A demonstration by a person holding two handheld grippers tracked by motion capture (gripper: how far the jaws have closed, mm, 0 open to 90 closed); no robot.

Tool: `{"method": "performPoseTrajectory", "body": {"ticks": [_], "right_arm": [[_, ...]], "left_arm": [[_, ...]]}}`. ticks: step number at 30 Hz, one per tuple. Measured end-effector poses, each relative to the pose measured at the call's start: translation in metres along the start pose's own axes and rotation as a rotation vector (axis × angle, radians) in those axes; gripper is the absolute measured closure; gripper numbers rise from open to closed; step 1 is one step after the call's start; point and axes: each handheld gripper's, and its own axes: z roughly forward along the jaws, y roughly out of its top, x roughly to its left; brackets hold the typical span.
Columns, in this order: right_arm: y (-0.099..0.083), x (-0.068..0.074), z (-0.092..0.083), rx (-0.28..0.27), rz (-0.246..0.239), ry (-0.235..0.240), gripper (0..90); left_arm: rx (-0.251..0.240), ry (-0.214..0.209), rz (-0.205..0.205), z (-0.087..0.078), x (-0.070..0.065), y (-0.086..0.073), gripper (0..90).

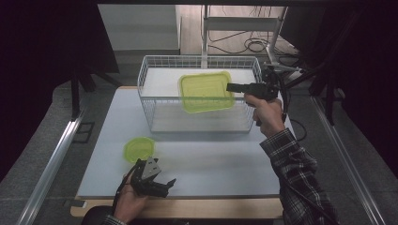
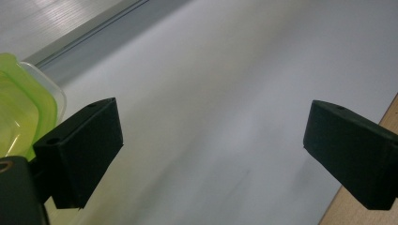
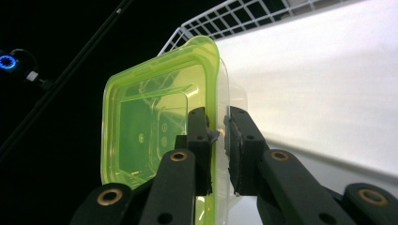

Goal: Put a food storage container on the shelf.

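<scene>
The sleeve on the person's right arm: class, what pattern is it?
Plaid check, dark with pale lines, on the sleeve; clearest in the high view.

We see a white tabletop (image 1: pixel 211 164) with a bare wooden strip (image 1: pixel 225 208) along the near edge, also visible at the lower right of the left gripper view. Directly on it: a white wire basket (image 1: pixel 155 101) standing at the far side, and a small lime-green container (image 1: pixel 139 149) at near left, well apart from the basket. In the left gripper view we get that green container (image 2: pixel 21 108) at the left edge, sitting on the white surface (image 2: pixel 225 93).
</scene>
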Motion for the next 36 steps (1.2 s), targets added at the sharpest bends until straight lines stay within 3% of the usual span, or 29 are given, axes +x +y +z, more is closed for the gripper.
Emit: {"method": "performPoseTrajectory", "body": {"ticks": [20,30,36], "right_arm": [[0.034,-0.004,0.023,-0.05,0.014,-0.113,80.1],[0.039,-0.012,0.034,-0.051,0.026,-0.163,80.0],[0.039,-0.012,0.038,-0.053,-0.007,-0.212,78.5]], "left_arm": [[0.004,0.004,0.006,-0.001,0.0,0.0,4.6],[0.004,0.001,0.006,-0.001,0.0,0.0,4.6],[0.007,0.002,0.011,0.0,0.0,0.0,4.7]]}}
